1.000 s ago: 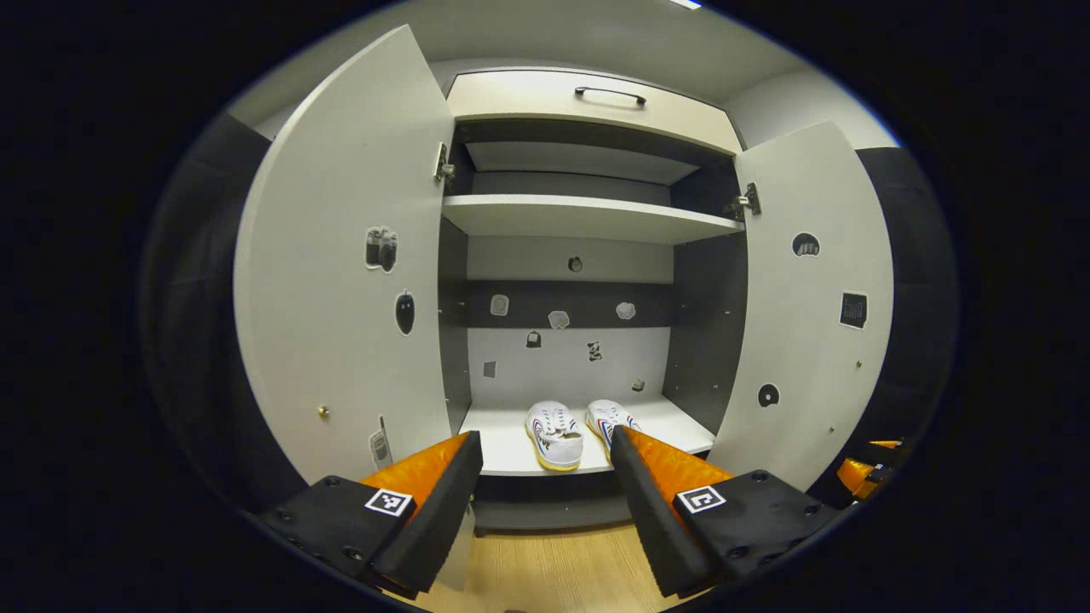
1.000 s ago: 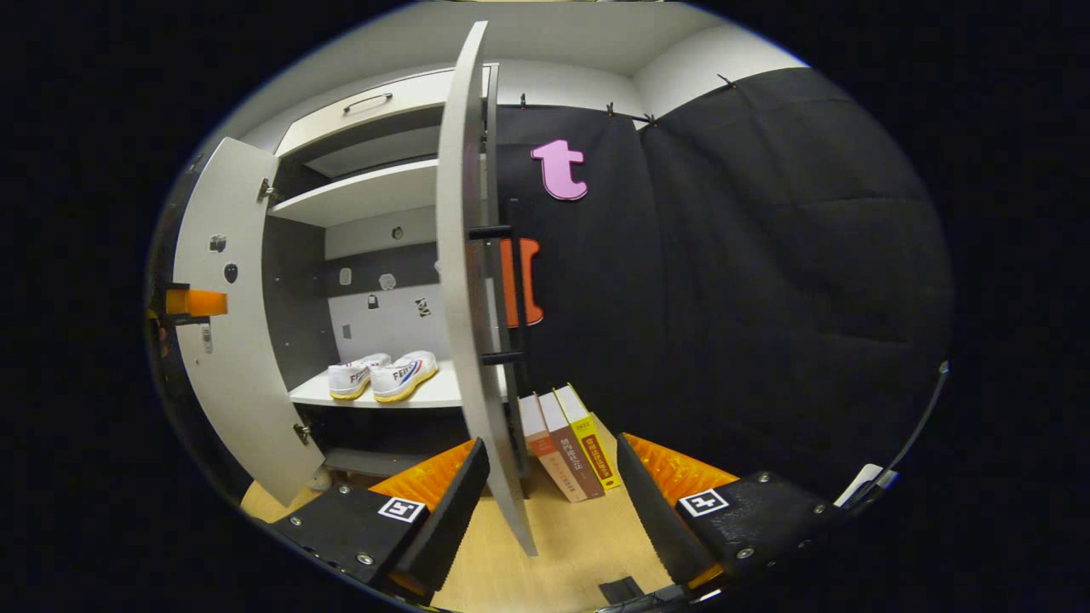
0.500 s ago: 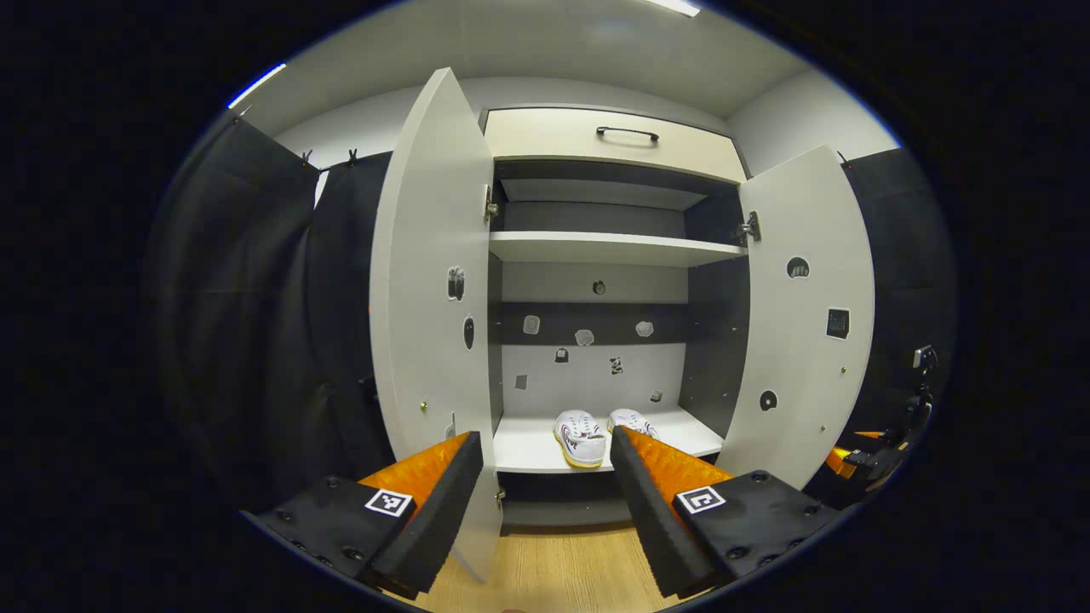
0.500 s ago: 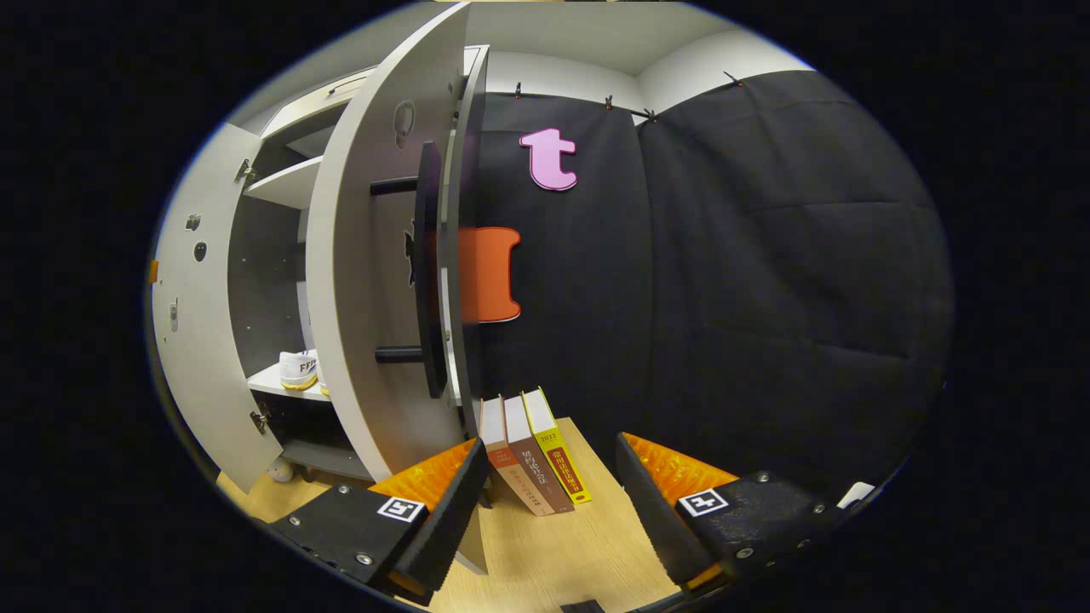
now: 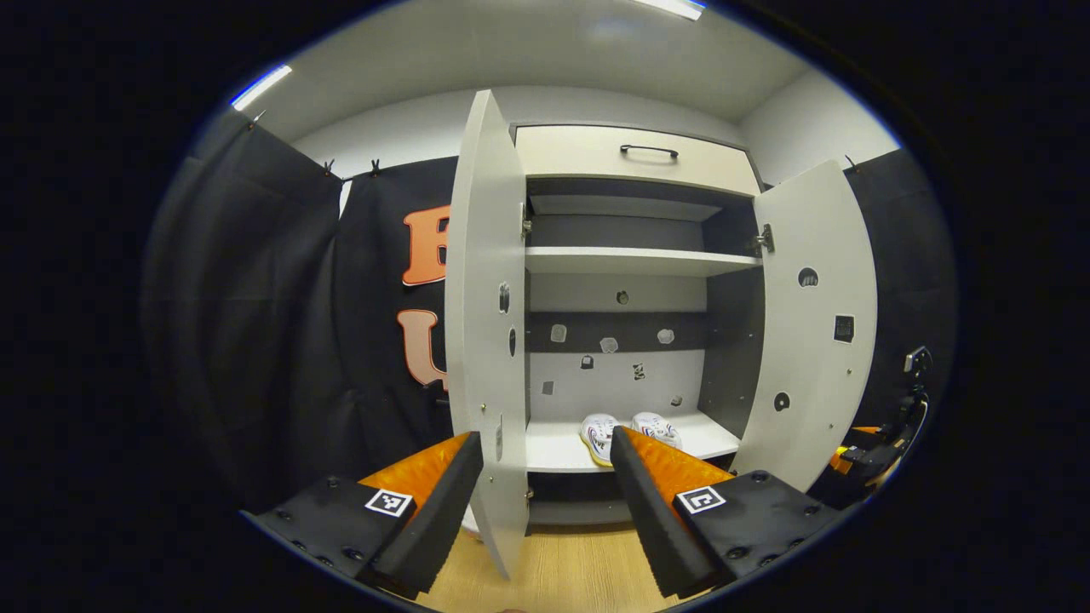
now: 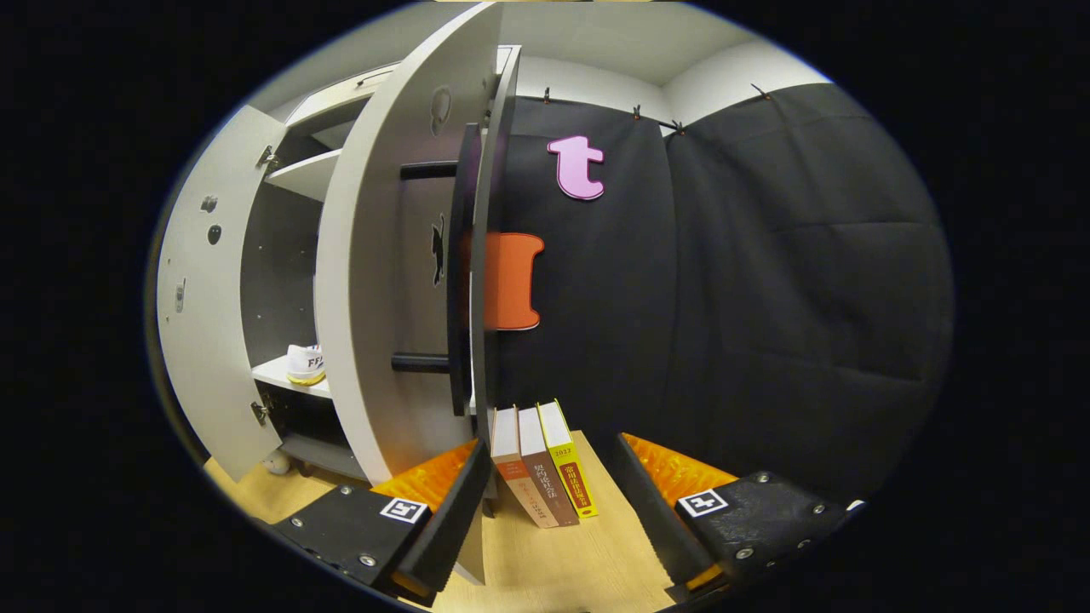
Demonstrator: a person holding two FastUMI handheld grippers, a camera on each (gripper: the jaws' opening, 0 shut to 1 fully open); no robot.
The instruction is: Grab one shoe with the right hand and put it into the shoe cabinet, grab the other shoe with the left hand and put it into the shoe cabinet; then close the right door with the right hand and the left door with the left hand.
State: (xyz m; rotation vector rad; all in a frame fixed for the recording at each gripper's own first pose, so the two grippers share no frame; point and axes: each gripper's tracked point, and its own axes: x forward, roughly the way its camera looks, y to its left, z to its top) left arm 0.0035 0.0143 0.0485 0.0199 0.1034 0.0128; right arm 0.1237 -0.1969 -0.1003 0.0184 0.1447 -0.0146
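Two white shoes [image 5: 600, 428] [image 5: 656, 425] stand side by side on the bottom shelf [image 5: 553, 447] of the open shoe cabinet. My left gripper [image 5: 545, 498] is open in front of the cabinet. The left door [image 5: 490, 340] stands edge-on, its lower edge between my fingers. The right door [image 5: 817, 323] stands wide open. My right gripper [image 6: 549, 507] is open outside the right door [image 6: 375, 281], low down near its black handle [image 6: 456, 264], its left finger by the door's bottom corner. One shoe [image 6: 305, 363] peeks out past that door.
Three books [image 6: 545, 464] lean on the wooden floor [image 6: 553, 570] against the black cloth wall, just right of the cabinet. A drawer with a black handle [image 5: 649, 151] tops the cabinet. The other gripper [image 5: 860, 451] shows low behind the right door.
My left gripper has drawn back and shifted left, so the left door now appears edge-on. My right gripper has swung round to the outer face of the right door. Both doors stay open.
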